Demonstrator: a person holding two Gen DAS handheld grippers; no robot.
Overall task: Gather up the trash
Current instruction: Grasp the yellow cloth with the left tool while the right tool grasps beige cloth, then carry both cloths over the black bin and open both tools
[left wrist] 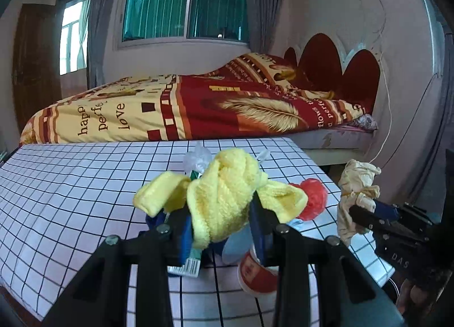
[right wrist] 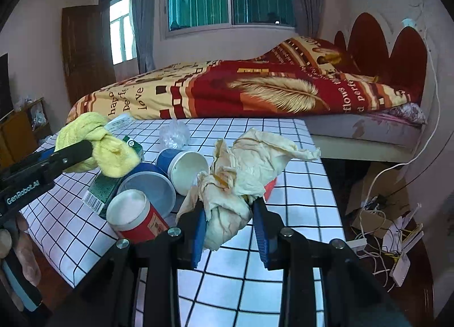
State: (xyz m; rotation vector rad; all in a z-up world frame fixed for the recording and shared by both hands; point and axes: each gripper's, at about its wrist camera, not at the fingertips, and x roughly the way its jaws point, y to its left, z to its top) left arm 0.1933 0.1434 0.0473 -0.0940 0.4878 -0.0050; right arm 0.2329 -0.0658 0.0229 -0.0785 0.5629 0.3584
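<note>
My left gripper (left wrist: 224,225) is shut on a crumpled yellow cloth (left wrist: 224,199), held above the checked table (left wrist: 71,185); the same cloth (right wrist: 96,145) shows at the left of the right wrist view. My right gripper (right wrist: 231,225) is shut on a wad of stained cream paper (right wrist: 247,173), also lifted off the table; that paper wad (left wrist: 357,188) appears at the right of the left wrist view. Below lie a red cup (right wrist: 136,219), two blue paper cups (right wrist: 150,185) (right wrist: 184,165), a green carton (right wrist: 105,191) and crumpled clear plastic (right wrist: 174,134).
A bed with a red and yellow cover (left wrist: 184,105) stands just behind the table. Right of the table, on the floor, lie cardboard, white cables and a router (right wrist: 380,219). A wooden door (right wrist: 82,52) is at the far left. A red crumpled piece (left wrist: 312,199) lies near the table's right edge.
</note>
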